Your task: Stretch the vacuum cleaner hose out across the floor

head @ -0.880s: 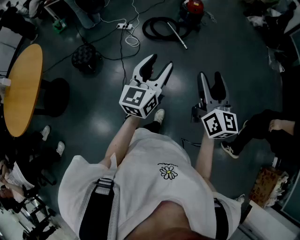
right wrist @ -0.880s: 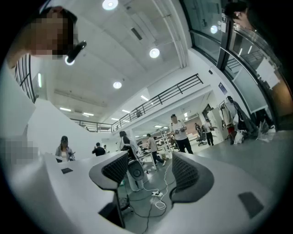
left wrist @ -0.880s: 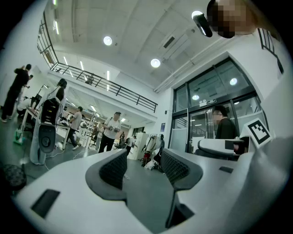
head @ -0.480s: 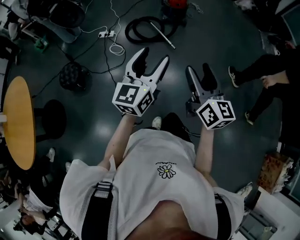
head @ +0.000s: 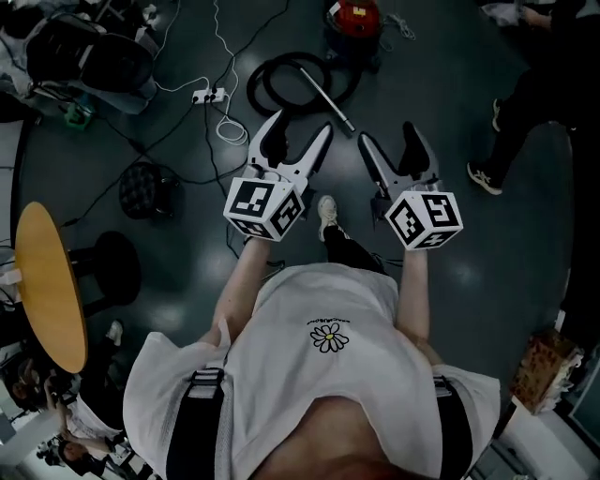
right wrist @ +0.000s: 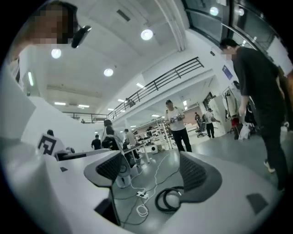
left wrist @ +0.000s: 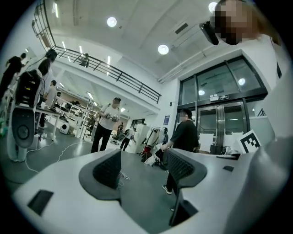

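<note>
The black vacuum hose lies coiled on the dark floor ahead, beside the red vacuum cleaner, with its metal wand slanting out of the coil. My left gripper and right gripper are held level side by side, well above the floor and short of the coil. Both are open with nothing between their jaws. In the right gripper view the hose coil shows on the floor past the right gripper. The left gripper faces bare floor and standing people; no hose shows there.
A white power strip with trailing cables lies left of the coil. A black round stool, an orange round table and a dark seat stand at the left. A person in black stands at the right.
The hose and vacuum have come nearer in the head view as the person walks toward them. Both grippers have stayed open and empty. The bystander at the right has shifted toward the far side.
</note>
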Demonstrator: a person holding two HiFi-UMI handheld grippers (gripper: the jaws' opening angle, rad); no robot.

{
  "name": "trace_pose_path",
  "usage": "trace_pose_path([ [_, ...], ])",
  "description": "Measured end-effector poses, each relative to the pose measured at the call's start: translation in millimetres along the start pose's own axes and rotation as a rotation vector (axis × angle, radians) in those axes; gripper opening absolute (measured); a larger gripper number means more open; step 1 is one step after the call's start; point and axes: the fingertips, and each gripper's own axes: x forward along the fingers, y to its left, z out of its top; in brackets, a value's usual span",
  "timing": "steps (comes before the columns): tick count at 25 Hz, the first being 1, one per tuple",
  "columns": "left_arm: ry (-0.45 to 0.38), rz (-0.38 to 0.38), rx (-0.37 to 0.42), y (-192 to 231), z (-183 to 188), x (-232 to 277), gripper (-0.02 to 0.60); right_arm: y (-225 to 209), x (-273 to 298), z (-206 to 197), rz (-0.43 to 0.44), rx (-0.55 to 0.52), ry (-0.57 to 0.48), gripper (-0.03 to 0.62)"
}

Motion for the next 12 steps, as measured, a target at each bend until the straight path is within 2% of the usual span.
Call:
trace_pose_path([
  [2, 0.006, 0.014, 0.008, 24.0, 11.5, 35.0, 0.298, -10.8, 45.9, 12.6, 0.012, -0.082, 0.022, 0.399],
  [4, 0.007, 0.033, 0.032, 44.8, 22.7, 66.7, 0.298, -21.9, 86.3, 24.9, 0.048, -0.113, 0.032, 0.397],
  [10, 0.021, 0.034, 0.037, 96.6, 24.2, 139.7, 0.296, -67.6, 172.1, 14.8, 0.129, -0.058, 0.154, 0.397],
  [11, 0.018, 0.051, 0.051, 108.6, 23.1, 151.1, 0.277, -75.7, 185.4, 10.2, 0.138, -0.052, 0.176, 0.397],
  [12, 0.018, 0.072, 0.065, 122.0, 20.9, 162.5, 0.149, -83.0, 199.5, 4.5, 0.152, -0.041, 0.203, 0.397],
])
